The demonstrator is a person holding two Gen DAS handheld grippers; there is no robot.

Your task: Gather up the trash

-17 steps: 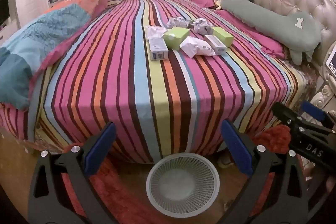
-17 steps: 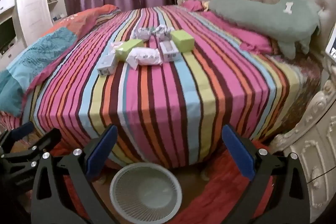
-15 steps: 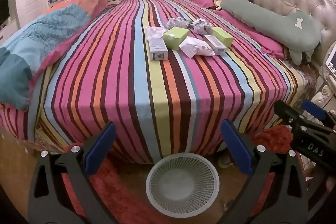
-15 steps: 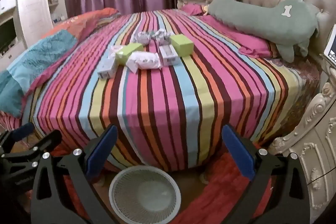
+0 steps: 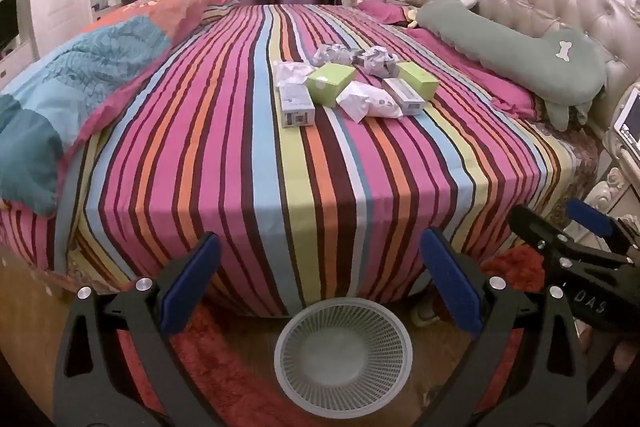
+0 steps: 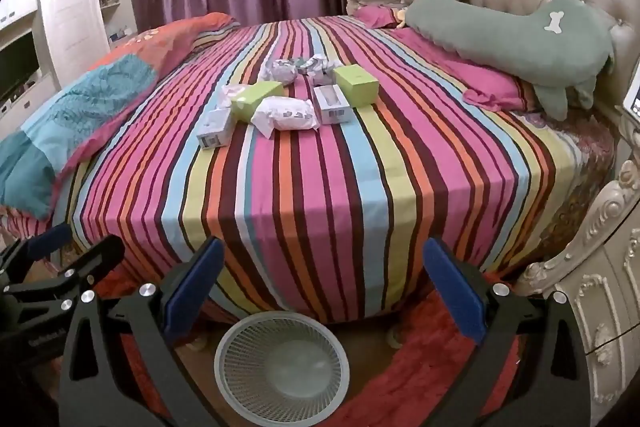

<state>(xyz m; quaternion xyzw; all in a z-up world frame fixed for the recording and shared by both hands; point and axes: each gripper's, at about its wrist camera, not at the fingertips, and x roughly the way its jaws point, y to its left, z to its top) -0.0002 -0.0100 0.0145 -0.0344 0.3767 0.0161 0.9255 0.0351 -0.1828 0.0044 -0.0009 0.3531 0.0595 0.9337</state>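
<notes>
Mesh wastebasket stands empty on the floor at the bed's foot in the left wrist view, between the spread-wide fingers of the left gripper (nothing held). Trash sits mid-bed: green boxes, white boxes, a white packet, crumpled paper.

From the right wrist, the same wastebasket is bare inside; the right gripper gapes, released. The trash pile lies well beyond, with only striped sheet between.
</notes>
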